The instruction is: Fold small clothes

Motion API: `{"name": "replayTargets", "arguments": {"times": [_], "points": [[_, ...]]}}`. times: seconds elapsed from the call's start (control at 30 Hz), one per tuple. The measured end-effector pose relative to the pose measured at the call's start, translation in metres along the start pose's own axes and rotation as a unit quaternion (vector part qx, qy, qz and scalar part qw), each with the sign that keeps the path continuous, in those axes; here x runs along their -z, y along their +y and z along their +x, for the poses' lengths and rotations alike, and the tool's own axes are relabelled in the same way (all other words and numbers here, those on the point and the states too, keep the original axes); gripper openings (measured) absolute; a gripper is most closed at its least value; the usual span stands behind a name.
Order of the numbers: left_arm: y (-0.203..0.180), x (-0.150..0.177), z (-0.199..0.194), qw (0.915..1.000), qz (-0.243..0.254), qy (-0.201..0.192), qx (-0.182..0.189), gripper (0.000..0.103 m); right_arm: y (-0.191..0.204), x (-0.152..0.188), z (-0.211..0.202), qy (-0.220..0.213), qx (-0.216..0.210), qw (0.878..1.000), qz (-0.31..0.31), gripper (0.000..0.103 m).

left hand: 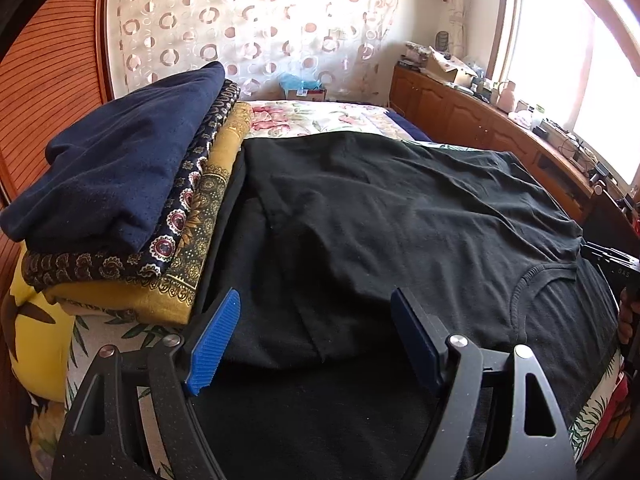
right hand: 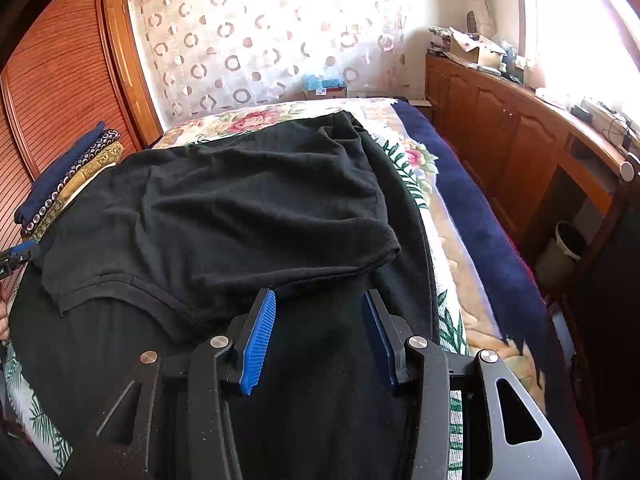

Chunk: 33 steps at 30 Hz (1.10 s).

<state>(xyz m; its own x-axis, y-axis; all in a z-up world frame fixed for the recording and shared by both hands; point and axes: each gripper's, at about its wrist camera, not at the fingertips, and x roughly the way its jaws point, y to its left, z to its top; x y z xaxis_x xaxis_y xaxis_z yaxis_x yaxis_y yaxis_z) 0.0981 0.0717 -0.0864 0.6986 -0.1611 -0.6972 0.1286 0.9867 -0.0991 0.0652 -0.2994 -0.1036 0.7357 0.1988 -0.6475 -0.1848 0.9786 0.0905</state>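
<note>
While the black T-shirt (left hand: 400, 216) is lying spread over the floral bedspread (left hand: 320, 116), both tongs are hovering at its near edge. Left tongs (left hand: 316, 340) are standing wide open, blue pads (left hand: 214, 340) clear of the fabric, nothing between them but the shirt's side lying flat underneath. A folded-in sleeve or side panel is forming a crease just ahead of the left tongs. Right tongs (right hand: 318, 336) are sitting about half open over dark cloth, just short of the shirt's folded hem edge (right hand: 340, 270); pads not pinching anything as far as the views are showing. The shirt's neckline (right hand: 132, 292) is curving to the left of the right tongs, and in the left wrist view it is showing to the right of the left tongs. The shirt's upper layer is lying bunched and wrinkled toward the far end of the bed.

Stack of folded clothes (left hand: 132, 200) is sitting directly left of the T-shirt, touching its edge: navy knit on top, a dark patterned piece (left hand: 188, 204) under it, a mustard patterned piece (left hand: 208, 216) at the bottom. A navy blanket (right hand: 472, 208) is running along the bed edge right of the shirt. Wooden cabinets (right hand: 500, 132) are standing beyond that, under the window, tops cluttered. A bin (right hand: 564, 252) is sitting on the floor by the cabinets.
</note>
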Motion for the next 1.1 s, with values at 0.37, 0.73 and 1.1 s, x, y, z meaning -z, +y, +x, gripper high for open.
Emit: {"name": "replayTargets", "arguments": {"times": [0.37, 0.73, 1.1], "points": [[0.002, 0.005, 0.020, 0.9991, -0.015, 0.037, 0.013, 0.057, 0.001, 0.001, 0.001, 0.002, 0.001, 1.000, 0.000, 0.047], [-0.010, 0.005, 0.024, 0.9986, 0.022, 0.047, -0.012, 0.058, -0.004, 0.001, 0.004, 0.001, -0.002, 1.000, 0.011, 0.047], [-0.010, 0.003, 0.027, 0.9983, 0.025, 0.050, -0.015, 0.060, -0.020, -0.025, 0.015, 0.017, 0.007, 1.000, 0.013, 0.050]]}}
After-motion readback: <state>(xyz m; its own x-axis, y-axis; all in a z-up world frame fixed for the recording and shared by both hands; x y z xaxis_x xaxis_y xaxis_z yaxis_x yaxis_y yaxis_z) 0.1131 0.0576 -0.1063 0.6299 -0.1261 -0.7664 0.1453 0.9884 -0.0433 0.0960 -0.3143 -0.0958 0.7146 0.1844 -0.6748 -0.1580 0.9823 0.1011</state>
